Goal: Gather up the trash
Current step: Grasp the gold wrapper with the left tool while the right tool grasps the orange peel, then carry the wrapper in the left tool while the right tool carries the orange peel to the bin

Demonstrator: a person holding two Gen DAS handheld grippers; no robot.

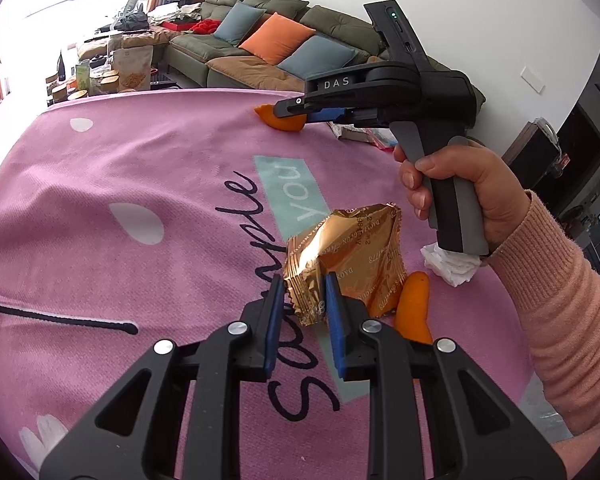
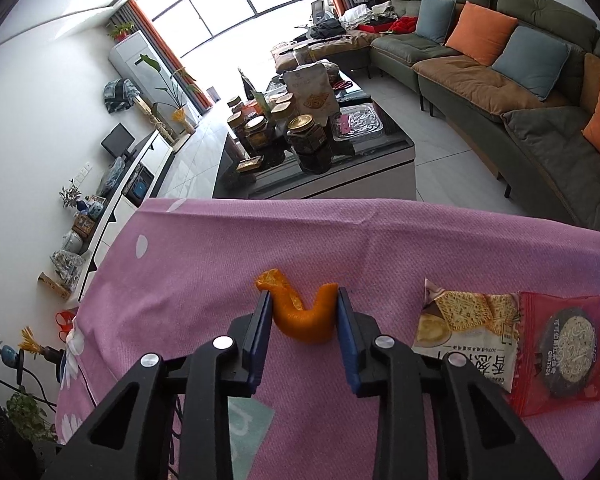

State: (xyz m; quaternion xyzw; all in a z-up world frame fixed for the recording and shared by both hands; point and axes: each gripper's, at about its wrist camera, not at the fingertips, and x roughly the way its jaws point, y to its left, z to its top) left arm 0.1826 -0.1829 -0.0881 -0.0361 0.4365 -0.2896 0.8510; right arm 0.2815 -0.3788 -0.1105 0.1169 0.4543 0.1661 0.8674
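In the left wrist view, your left claw [image 1: 301,285] is closed on the corner of the gold foil wrapper [image 1: 346,258], which lies on the pink cloth-covered surface [image 1: 140,184] beside an orange peel strip [image 1: 414,306]. In the right wrist view, your right claw [image 2: 303,307] brackets the curled orange peel [image 2: 302,312]; whether its pads press the peel cannot be told.

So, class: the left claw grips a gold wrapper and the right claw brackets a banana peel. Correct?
Not quite. The right wrist view shows the right claw bracketing an orange peel, not a banana peel. The left claw does grip the gold wrapper.
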